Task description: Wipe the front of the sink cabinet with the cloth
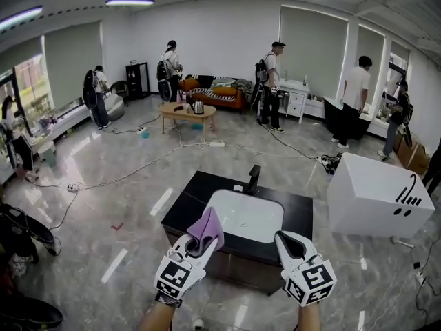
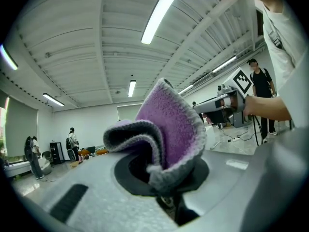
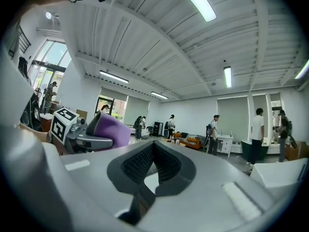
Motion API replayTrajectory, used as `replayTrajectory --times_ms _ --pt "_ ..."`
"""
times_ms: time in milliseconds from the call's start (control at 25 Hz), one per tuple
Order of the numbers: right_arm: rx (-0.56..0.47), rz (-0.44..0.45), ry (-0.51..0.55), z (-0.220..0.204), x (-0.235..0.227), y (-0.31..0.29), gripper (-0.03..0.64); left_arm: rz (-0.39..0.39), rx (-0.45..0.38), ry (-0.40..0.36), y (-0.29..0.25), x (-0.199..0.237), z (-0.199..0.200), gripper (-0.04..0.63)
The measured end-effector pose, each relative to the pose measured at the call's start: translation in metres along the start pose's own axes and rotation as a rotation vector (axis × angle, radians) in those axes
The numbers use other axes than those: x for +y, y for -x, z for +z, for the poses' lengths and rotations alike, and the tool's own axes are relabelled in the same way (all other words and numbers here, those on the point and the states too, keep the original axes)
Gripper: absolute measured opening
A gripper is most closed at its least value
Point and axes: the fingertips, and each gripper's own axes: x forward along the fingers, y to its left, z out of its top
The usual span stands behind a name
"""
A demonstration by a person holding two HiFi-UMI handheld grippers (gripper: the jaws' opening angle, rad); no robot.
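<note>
Cloth (image 1: 208,226), judged soft, light, floppy, was pinched at bunched lower fold by left gripper (image 1: 196,247), over sink cabinet (image 1: 185,211) front edge, 9 o'clock of right gripper (image 1: 288,242). Right jaws pressed together, empty.

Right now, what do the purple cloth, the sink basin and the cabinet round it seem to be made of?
The cloth looks like microfibre or fleece: fuzzy purple pile, grey edge, limp folds. The sink basin is probably glazed ceramic, possibly resin: smooth, even white. The cabinet has a dark, flat, dull top, perhaps laminate or painted board; I cannot tell.
</note>
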Motion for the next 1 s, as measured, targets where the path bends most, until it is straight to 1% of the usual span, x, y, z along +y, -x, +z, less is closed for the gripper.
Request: replayTrajectory --times_ms 240,400,560,800,1000 --pt "-0.011 -0.008 0.028 0.036 0.01 0.047 0.006 0.006 -0.025 -0.012 0.019 -0.036 0.049 0.049" --pt "-0.019 0.025 0.049 0.046 0.021 0.078 0.006 0.02 -0.034 -0.02 0.032 -0.057 0.071 0.049" --pt "-0.032 0.064 0.066 0.051 0.032 0.103 0.006 0.042 -0.042 -0.023 0.048 -0.077 0.083 0.049" --pt "-0.004 0.042 0.083 0.055 0.035 0.13 0.006 0.066 -0.039 -0.032 0.069 -0.099 0.096 0.049" --pt "-0.008 0.031 0.107 0.056 0.027 0.145 0.006 0.067 -0.038 -0.044 0.068 -0.119 0.104 0.049"
